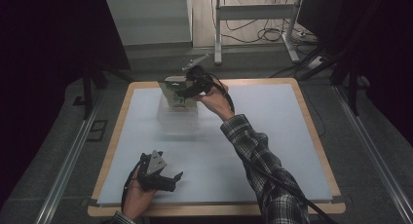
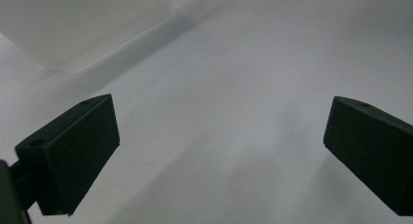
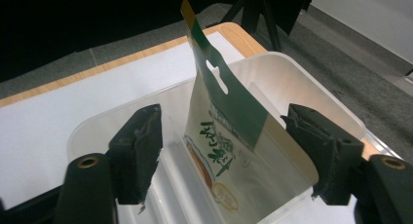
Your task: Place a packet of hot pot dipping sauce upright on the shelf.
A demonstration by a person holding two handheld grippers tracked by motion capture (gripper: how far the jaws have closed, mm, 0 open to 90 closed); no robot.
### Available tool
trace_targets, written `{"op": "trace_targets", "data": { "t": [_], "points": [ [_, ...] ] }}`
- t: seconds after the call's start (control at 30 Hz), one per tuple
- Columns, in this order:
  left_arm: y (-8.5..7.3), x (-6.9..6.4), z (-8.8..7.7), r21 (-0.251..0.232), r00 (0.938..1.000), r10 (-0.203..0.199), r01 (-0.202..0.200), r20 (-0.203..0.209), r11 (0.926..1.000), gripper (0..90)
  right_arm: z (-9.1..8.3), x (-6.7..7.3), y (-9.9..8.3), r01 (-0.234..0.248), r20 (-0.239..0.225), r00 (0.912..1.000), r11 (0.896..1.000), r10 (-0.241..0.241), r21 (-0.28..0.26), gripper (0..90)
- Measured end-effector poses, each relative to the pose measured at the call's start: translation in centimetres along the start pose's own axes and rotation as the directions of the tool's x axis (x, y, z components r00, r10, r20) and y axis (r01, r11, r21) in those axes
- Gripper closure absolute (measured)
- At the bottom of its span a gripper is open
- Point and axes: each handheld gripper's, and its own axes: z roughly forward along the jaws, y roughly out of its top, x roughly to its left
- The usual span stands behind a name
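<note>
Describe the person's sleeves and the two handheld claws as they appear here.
The right sleeve is dark plaid with pale lines, and a plaid cuff shows at the left wrist. Both claws are black: the left claw carries a grey three-cornered plate on top, as does the right claw. Black cables trail from each. Up close, the jaws are blocky matte black pads.

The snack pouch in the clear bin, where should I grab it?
Grab the snack pouch by its green top strip near the hang hole, coming from above. It stands tilted in the clear bin with that flat strip sticking above the rim, so jaws can likely pinch it.
</note>
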Motion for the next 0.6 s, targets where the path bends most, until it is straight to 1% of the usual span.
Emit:
{"op": "trace_targets", "data": {
  "t": [0.07,0.17,0.2,0.27,0.47,0.6],
  "points": [
    [0.0,0.0,0.0,0.001,1.0000,0.000,0.000,0.001,1.0000,0.0,-0.1,0.1,-0.2,-0.015,-0.008,0.9999,1.000,0.015,0.001,26.1],
    [0.0,0.0,0.0,0.001,1.0000,0.001,-0.001,0.000,1.0000,0.0,-0.3,0.0,-0.5,-0.014,-0.014,0.9998,1.000,0.014,0.003,22.8],
    [0.0,0.0,0.0,0.001,1.0000,0.001,-0.001,0.001,1.0000,0.0,-0.4,0.1,-0.6,-0.022,-0.017,0.9996,1.000,0.023,0.004,21.7],
    [0.0,0.0,0.0,0.001,1.0000,0.000,0.000,0.000,1.0000,0.0,-0.6,0.0,-0.8,-0.024,-0.022,0.9995,1.000,0.024,0.002,19.1],
    [0.0,0.0,0.0,0.003,1.0000,0.001,-0.001,0.000,1.0000,0.0,-1.2,-0.1,-1.4,-0.022,-0.044,0.9988,1.000,0.022,0.001,12.3],
    [0.0,-0.1,0.1,0.003,1.0000,0.002,-0.002,0.000,1.0000,0.0,-1.7,-0.2,-1.9,-0.038,-0.063,0.9973,0.999,0.037,-0.002,9.6]
  ]
}}
